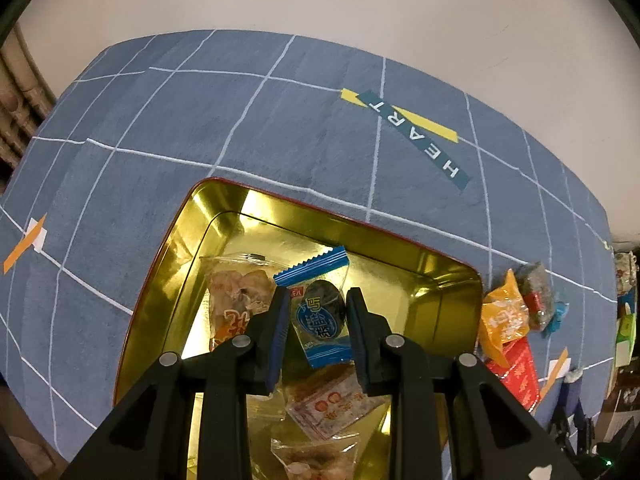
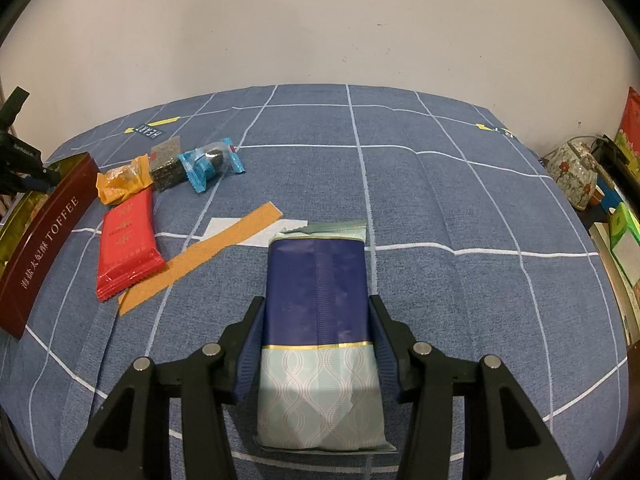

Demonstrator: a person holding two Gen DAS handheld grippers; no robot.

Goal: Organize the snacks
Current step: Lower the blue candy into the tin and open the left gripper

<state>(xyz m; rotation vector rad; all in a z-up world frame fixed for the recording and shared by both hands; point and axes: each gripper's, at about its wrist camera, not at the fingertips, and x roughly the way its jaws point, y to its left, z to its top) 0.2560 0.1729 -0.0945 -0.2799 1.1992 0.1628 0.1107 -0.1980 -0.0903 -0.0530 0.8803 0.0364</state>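
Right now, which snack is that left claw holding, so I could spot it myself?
Find the gold-lined tin on the blue cloth. Above it, the left gripper pinches a small blue-and-white packet with a dark round sweet showing; the packets lying below are clear or pink.

My left camera looks steeply down, close over the tin [image 1: 208, 208]; right camera looks forward across the cloth [image 2: 440, 208]; both catch the red packet [image 2: 126, 244].

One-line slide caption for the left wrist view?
Left gripper holds blue-white snack packet above gold-lined tin box.
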